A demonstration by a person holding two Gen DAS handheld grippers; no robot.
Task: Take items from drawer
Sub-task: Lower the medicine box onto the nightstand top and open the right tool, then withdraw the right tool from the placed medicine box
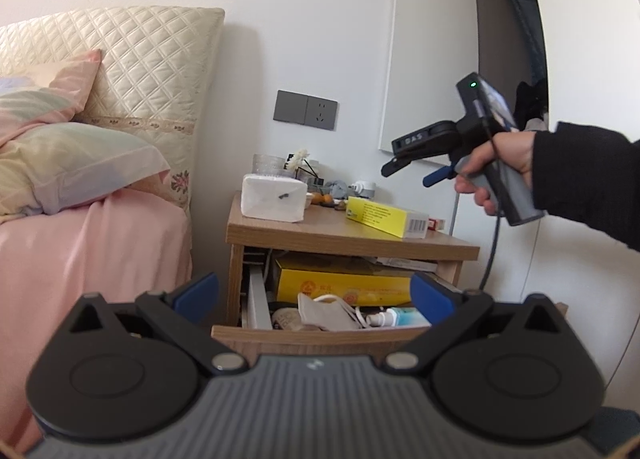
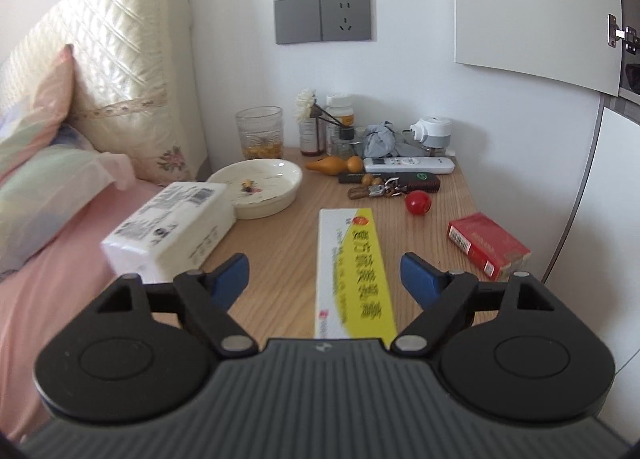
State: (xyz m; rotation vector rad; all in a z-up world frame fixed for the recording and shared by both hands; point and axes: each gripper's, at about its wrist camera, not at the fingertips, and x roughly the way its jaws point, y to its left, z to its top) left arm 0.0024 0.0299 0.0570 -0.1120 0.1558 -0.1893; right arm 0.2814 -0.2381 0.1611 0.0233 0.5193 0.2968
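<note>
While your left gripper (image 1: 314, 291) hangs spread and empty before the pulled-out wooden drawer (image 1: 320, 333), its contents show between the blue fingers: a yellow cardboard box (image 1: 344, 283) at the back, a grey face mask (image 1: 326, 313) and a small white spray bottle (image 1: 382, 317) in front. Your right gripper (image 2: 324, 277) is also spread, holding nothing, above the long yellow-and-white carton (image 2: 354, 275) lying flat on the wooden nightstand top (image 2: 280, 259). The carton's near end is hidden under the gripper body, and its print is blurred.
</note>
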